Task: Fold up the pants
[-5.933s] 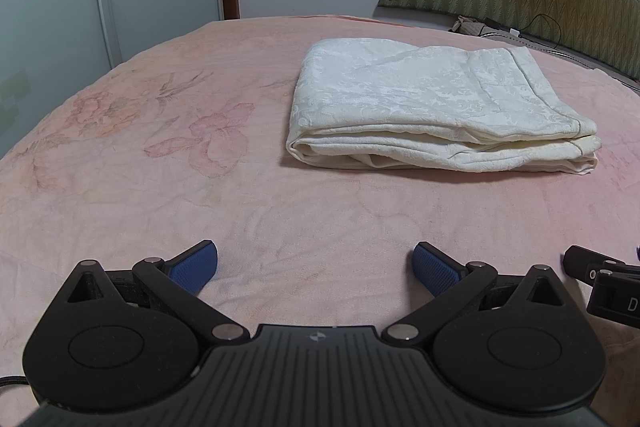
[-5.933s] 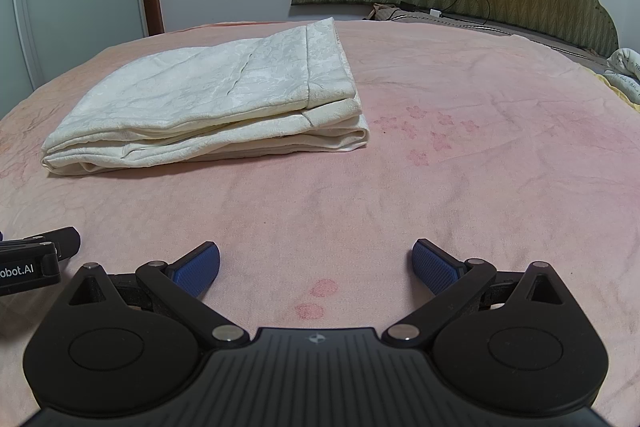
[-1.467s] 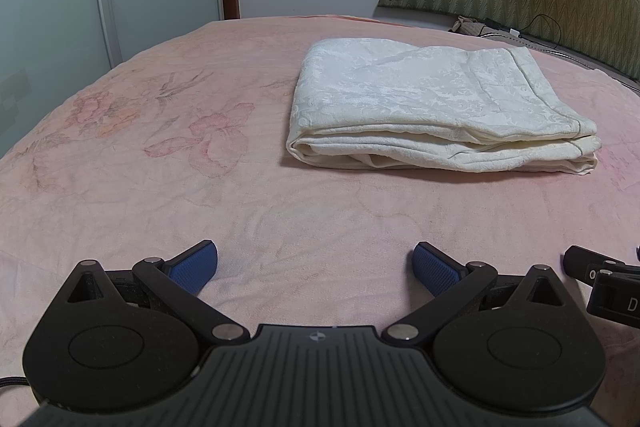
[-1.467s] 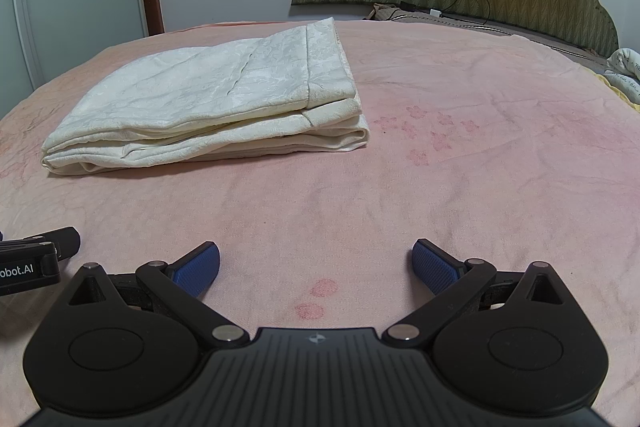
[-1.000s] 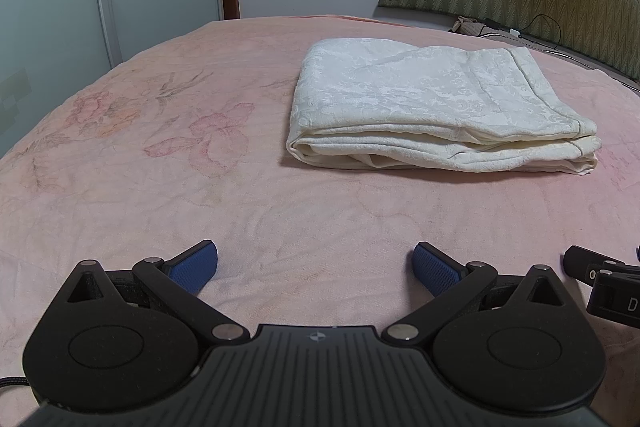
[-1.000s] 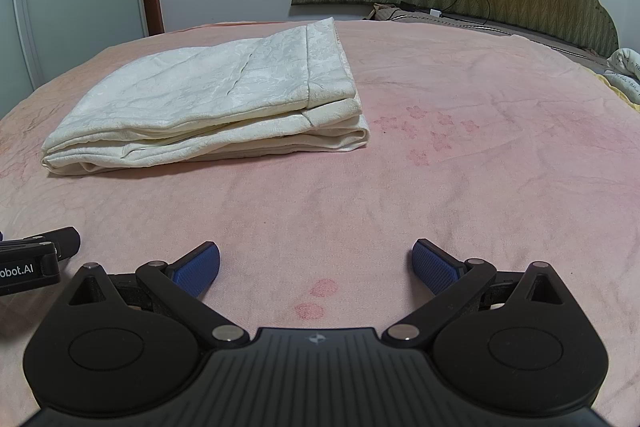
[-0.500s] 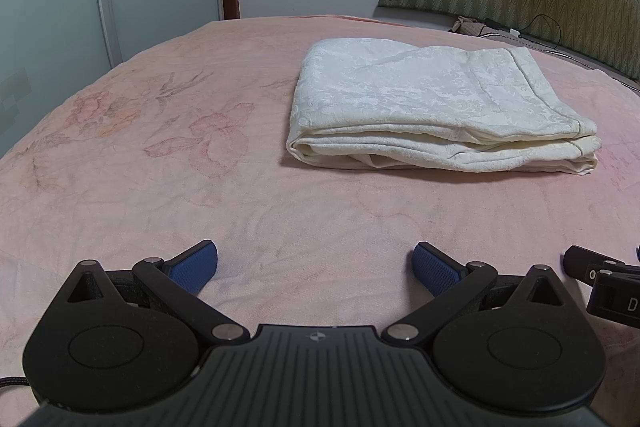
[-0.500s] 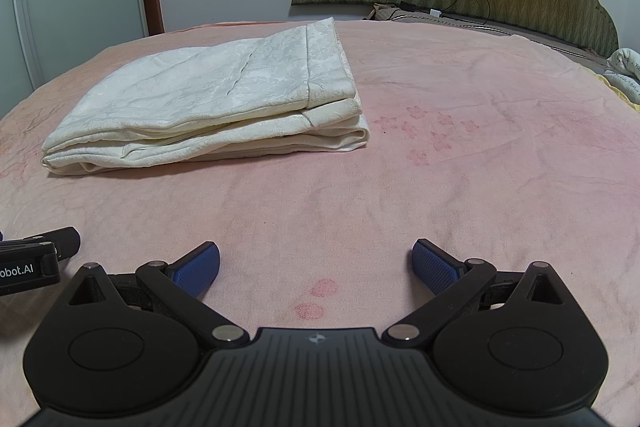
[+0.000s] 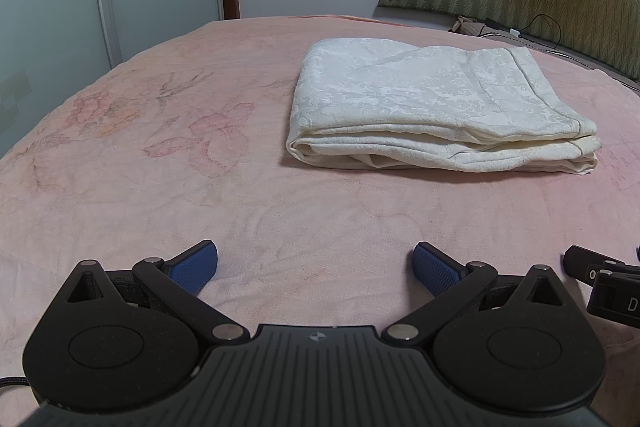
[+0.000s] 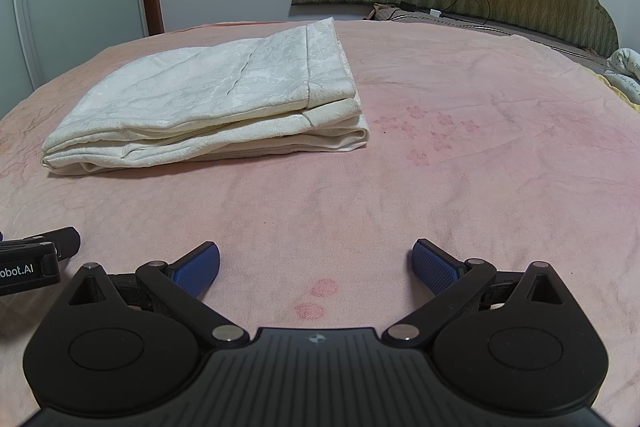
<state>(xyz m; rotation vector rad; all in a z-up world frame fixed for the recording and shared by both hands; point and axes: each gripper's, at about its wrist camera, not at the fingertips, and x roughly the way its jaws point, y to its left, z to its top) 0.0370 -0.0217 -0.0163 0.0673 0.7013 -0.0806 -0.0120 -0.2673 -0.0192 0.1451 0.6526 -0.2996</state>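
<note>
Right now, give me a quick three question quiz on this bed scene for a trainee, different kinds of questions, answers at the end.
1. True or false: the left gripper is shut on the cream pants.
2. Multiple choice: the pants lie on the pink bedspread as A) a spread-out garment, B) a folded stack, C) a crumpled heap.
3. Fill in: the right gripper is ____, with only bedspread between its blue pads.

Key: 1 false, its jaws stand wide apart, short of the pants. 2 B. 3 open.
</note>
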